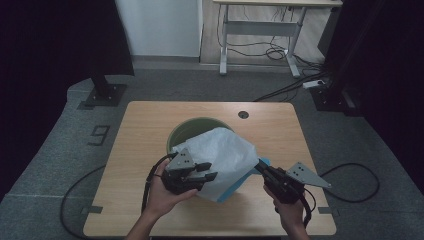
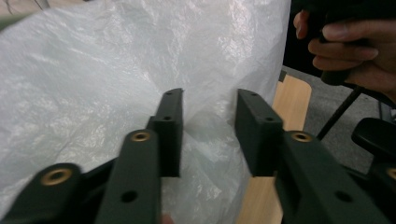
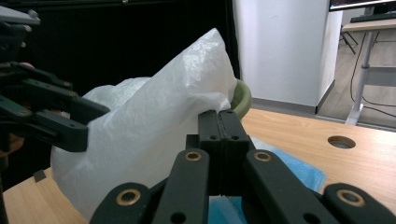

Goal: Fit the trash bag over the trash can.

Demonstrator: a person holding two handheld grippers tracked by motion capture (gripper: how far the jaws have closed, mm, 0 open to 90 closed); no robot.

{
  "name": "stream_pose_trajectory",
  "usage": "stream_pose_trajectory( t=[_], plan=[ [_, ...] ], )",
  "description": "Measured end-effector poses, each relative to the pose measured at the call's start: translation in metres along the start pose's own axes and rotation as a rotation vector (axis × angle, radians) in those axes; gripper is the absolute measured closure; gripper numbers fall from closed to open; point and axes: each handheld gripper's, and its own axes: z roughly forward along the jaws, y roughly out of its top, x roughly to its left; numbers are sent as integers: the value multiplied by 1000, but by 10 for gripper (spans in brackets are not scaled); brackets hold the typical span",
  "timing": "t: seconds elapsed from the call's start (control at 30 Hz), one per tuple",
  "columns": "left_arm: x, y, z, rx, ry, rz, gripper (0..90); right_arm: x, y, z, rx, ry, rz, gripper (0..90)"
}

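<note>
High view: white plastic bag (image 1: 225, 160) mid-table, draped over the green bin (image 1: 186, 131) rim just beyond it. My left gripper (image 1: 205, 178) at its near-left side, right gripper (image 1: 261, 166) at its right edge.
Left gripper view: jaws spread, bag (image 2: 116, 84) film bulging between them, no pinch.
Right gripper view: jaws pressed together on the bag (image 3: 159, 126) edge, blue sheet (image 3: 294, 168) underneath.

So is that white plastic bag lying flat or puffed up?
Puffed up. The white plastic bag billows into a crinkled mound, its peak leaning against the green bin behind it.
</note>
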Motion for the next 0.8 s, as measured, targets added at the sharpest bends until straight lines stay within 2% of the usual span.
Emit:
stream_pose_trajectory(
  t=[0.07, 0.2, 0.27, 0.33, 0.57, 0.63, 0.7, 0.8],
  plan=[
    [0, -1, 2, 9, 9, 1, 687, 0, 1, 0, -2, 1, 1, 886],
    [1, -2, 2, 10, -5, -3, 777, 0, 3, -2, -9, 1, 1, 887],
    [2, -1, 0, -6, -20, -16, 807, 0, 4, -4, -14, -1, 1, 886],
    [4, 0, -3, -33, -27, -29, 875, 0, 3, -4, -15, -1, 1, 886],
    [11, 4, -14, -96, -40, -63, 897, -4, -1, -6, -10, -8, 10, 886],
    [17, 5, -19, -125, -50, -89, 898, -5, -1, -7, -9, -13, 12, 886],
    [24, 5, -21, -165, -81, -132, 899, -7, 0, -8, -9, -12, 10, 883],
    [30, 4, -22, -192, -63, -159, 900, -4, -1, -5, 6, -16, -20, 881]
  ],
)
